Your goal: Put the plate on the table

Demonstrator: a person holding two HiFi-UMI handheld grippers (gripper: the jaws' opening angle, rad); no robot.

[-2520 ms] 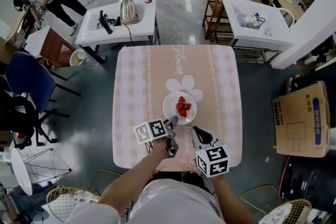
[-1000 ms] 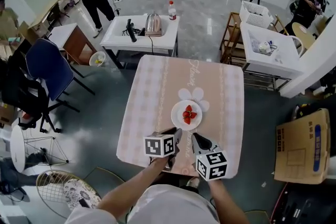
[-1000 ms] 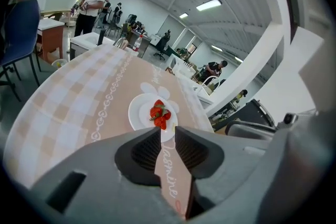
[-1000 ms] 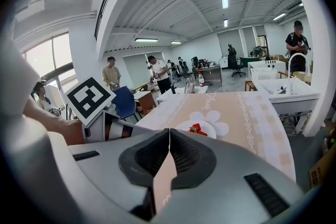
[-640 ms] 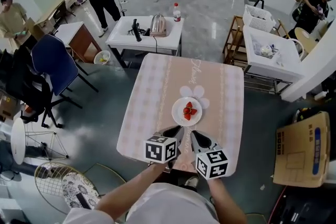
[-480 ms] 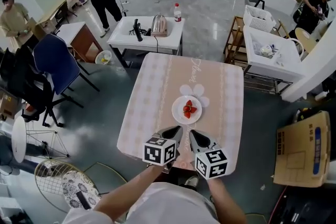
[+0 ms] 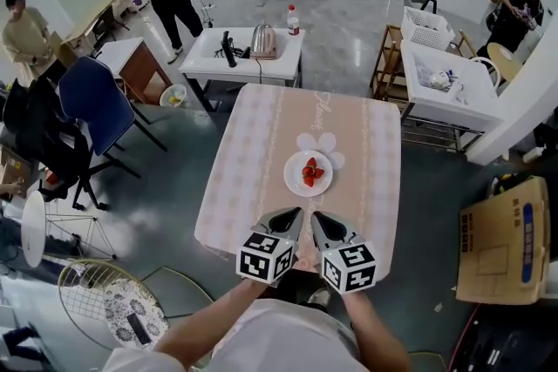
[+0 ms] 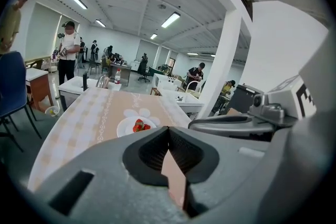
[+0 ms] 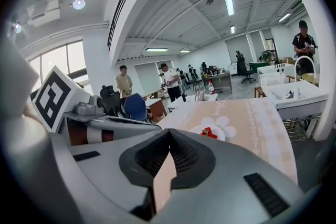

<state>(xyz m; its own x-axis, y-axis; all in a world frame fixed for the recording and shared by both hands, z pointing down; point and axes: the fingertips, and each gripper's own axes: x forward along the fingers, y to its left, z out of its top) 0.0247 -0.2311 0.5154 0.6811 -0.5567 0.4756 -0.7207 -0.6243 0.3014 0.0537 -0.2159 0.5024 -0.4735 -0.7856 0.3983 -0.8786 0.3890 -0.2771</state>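
Left hand-held gripper (image 7: 291,220) is off the plate (image 7: 308,173) rim where it sat earlier. Its jaws have just been closing and are now shut on nothing. Right hand-held gripper (image 7: 317,222) is also closed and empty, just beside the left. The 2 hang over the surface's (image 7: 253,144) near edge. Plate lies flat mid-surface, overlapping a white flower shape (image 7: 328,140), strawberries (image 7: 310,171) on it, apart from both grippers.
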